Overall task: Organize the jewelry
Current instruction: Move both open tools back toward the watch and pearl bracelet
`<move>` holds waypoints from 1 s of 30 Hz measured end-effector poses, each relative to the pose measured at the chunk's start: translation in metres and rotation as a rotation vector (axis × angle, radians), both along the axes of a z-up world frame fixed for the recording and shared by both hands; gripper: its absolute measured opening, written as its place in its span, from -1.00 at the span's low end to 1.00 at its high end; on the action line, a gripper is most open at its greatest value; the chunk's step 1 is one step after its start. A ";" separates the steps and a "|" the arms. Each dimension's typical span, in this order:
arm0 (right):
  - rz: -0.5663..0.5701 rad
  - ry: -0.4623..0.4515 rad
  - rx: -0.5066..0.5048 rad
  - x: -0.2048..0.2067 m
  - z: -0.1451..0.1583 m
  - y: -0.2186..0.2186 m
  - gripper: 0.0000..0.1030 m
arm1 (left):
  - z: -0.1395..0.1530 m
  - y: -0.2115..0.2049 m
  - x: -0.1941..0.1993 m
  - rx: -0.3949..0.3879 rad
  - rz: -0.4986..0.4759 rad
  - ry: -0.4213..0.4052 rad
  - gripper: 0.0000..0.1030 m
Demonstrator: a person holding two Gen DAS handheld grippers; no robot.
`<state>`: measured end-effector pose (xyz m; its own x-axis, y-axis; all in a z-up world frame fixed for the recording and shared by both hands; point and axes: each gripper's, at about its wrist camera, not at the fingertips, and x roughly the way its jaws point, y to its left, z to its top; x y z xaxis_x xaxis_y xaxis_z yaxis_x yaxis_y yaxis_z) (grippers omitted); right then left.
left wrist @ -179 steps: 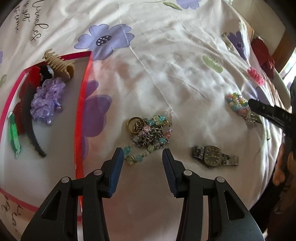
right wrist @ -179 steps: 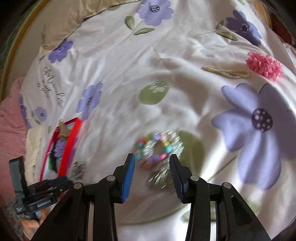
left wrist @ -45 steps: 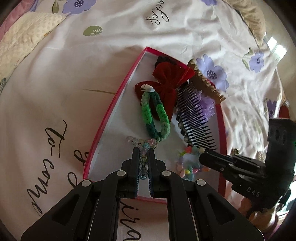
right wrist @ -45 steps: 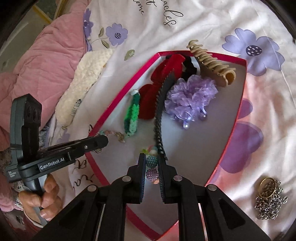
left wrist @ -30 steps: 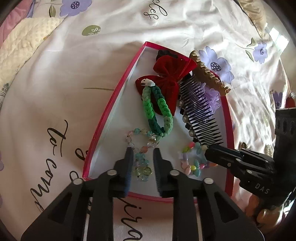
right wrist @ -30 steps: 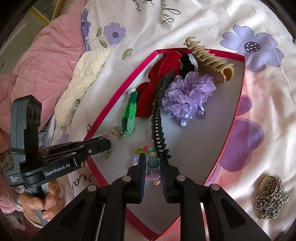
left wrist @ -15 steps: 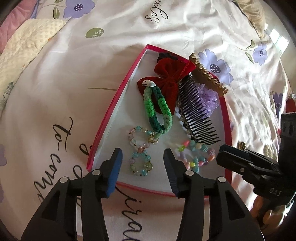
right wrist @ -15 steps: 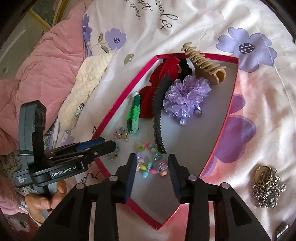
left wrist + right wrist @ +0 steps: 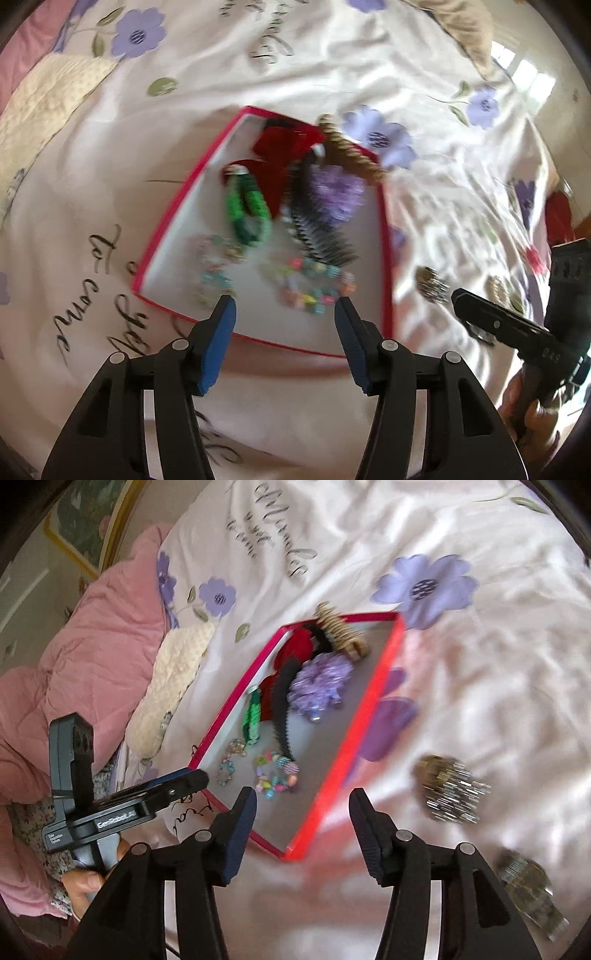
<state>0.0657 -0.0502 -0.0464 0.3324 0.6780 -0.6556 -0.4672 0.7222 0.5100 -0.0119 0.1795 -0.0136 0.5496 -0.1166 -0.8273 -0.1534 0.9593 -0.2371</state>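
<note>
White bedding printed with purple flowers and black script [image 9: 332,62] fills both views, its cloth rumpled and bare on most sides of the grippers. At the far left of the right wrist view a pink quilt [image 9: 92,657] is bunched up past a cream knitted cloth [image 9: 166,686].

Just ahead of both grippers lies the shallow red-rimmed box with a pale floor [image 9: 373,709]. Its near rim runs right under the left gripper [image 9: 284,314] fingertips, and its near corner sits between the right gripper [image 9: 303,808] fingers. The box's right half is open floor.

Both grippers have jaws opening, with nothing held between them.

Inside the box, at its far end, are a red velvet bow [image 9: 284,147], a tan claw clip [image 9: 340,631] on the far rim, a purple ruffled scrunchie [image 9: 321,683], a black comb [image 9: 317,229] and a green braided band [image 9: 247,210]. Nearer the grippers lie a multicoloured bead bracelet [image 9: 277,775] and a pale blue bead bracelet [image 9: 225,768], apart from each other.

Right of the box, on bare bedding, rest a blurred tangle of metal chain [image 9: 447,790] and, by the right gripper's right finger, a metal wristwatch [image 9: 528,890].
</note>
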 end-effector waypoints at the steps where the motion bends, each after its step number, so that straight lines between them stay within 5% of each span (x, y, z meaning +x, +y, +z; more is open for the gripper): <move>1: -0.017 -0.001 -0.001 -0.001 0.001 -0.009 0.09 | 0.002 -0.007 -0.001 0.000 -0.014 -0.003 0.08; 18: -0.310 -0.017 -0.002 -0.025 -0.002 -0.158 0.12 | -0.005 -0.110 0.003 -0.010 -0.221 0.034 0.08; 30: -0.411 -0.031 -0.051 -0.004 -0.003 -0.203 0.13 | -0.021 -0.179 0.021 -0.063 -0.350 0.099 0.08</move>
<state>0.0618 -0.2534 -0.0497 0.5891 0.4511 -0.6704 -0.1490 0.8761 0.4586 0.0096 0.0003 -0.0348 0.3852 -0.3354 -0.8597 0.1563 0.9419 -0.2975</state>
